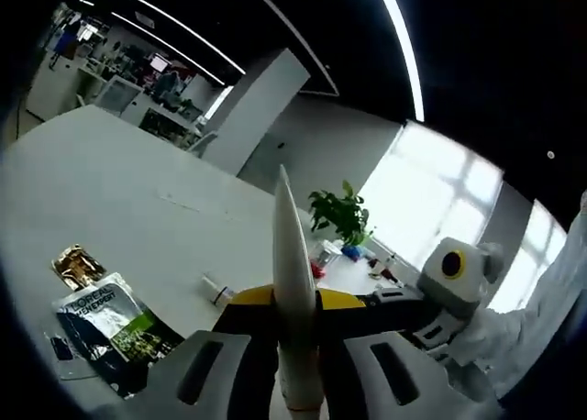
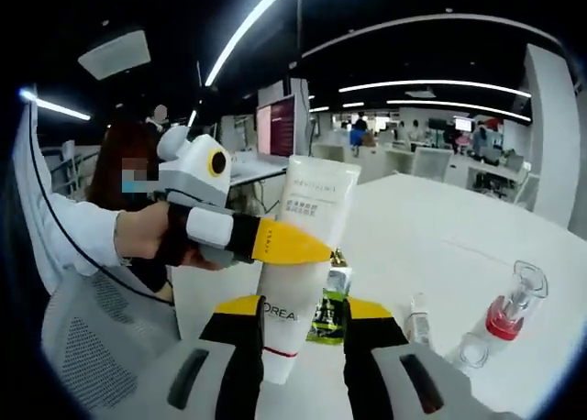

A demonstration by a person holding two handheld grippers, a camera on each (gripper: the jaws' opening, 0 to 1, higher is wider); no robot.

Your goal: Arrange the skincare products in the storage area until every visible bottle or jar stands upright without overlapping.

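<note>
My left gripper (image 1: 295, 301) is shut on a white L'Oreal tube (image 1: 292, 255), which I see edge-on, held up above the white table (image 1: 119, 191). In the right gripper view the same tube (image 2: 307, 218) stands cap down, with the left gripper (image 2: 284, 241) pinching its middle from the left. My right gripper (image 2: 304, 310) is open, its jaws on either side of the tube's lower end, with a gap on the right side. The right gripper (image 1: 394, 305) also reaches in from the right in the left gripper view.
A gold sachet (image 1: 78, 264) and a green-black sachet (image 1: 119, 328) lie on the table, with a small vial (image 1: 215, 290) nearby. A clear bottle with red liquid (image 2: 514, 305), a clear cap (image 2: 472, 351) and a small bottle (image 2: 420, 319) stand at the right. A person's hand (image 2: 138, 237) holds the left gripper.
</note>
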